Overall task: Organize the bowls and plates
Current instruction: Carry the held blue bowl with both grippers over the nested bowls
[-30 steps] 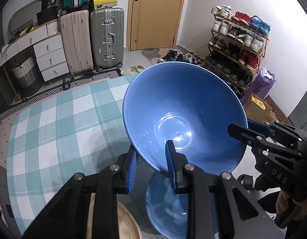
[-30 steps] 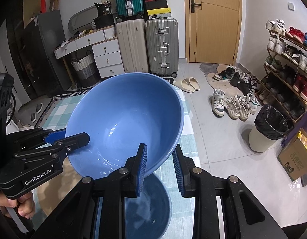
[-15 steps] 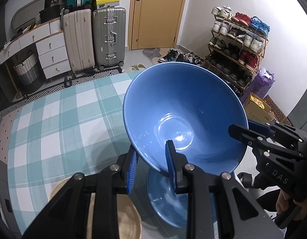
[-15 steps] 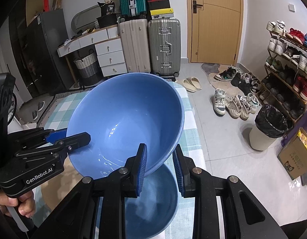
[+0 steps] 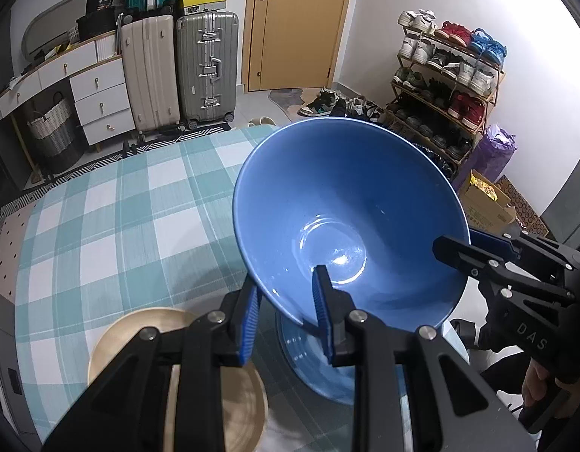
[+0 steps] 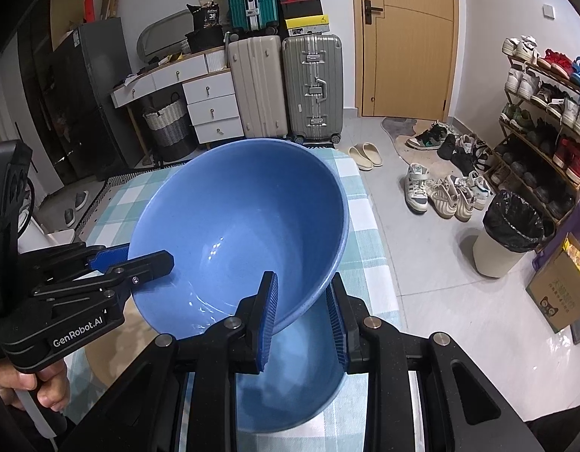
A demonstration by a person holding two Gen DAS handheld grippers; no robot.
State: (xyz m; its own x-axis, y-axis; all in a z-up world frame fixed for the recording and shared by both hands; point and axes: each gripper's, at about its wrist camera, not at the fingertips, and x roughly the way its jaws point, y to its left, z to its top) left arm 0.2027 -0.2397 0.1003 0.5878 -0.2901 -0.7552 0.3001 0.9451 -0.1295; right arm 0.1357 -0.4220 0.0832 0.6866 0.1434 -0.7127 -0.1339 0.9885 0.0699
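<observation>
A large blue bowl (image 5: 346,226) hangs tilted above the table, held by its rim from two sides. My left gripper (image 5: 286,286) is shut on the near-left rim, one pad inside and one outside. My right gripper (image 6: 303,282) is shut on the opposite rim of the same bowl (image 6: 244,218). Each gripper also shows in the other's view: the right gripper (image 5: 474,248) and the left gripper (image 6: 139,260). Under the bowl a second blue dish (image 5: 320,361) (image 6: 297,376) rests on the checked cloth. A beige plate (image 5: 244,399) lies to its left, partly hidden by my fingers.
The table (image 5: 120,207) wears a teal and white checked cloth; its right edge drops to the tiled floor. Beyond stand suitcases (image 5: 207,71), a white drawer unit (image 5: 101,98), a shoe rack (image 6: 546,113), loose shoes, a lined bin (image 6: 512,233) and a cardboard box (image 6: 557,293).
Both grippers have carried the bowl together back toward the near side of the table. The beige plate and the lower blue dish have come further into view. The grips are unchanged.
</observation>
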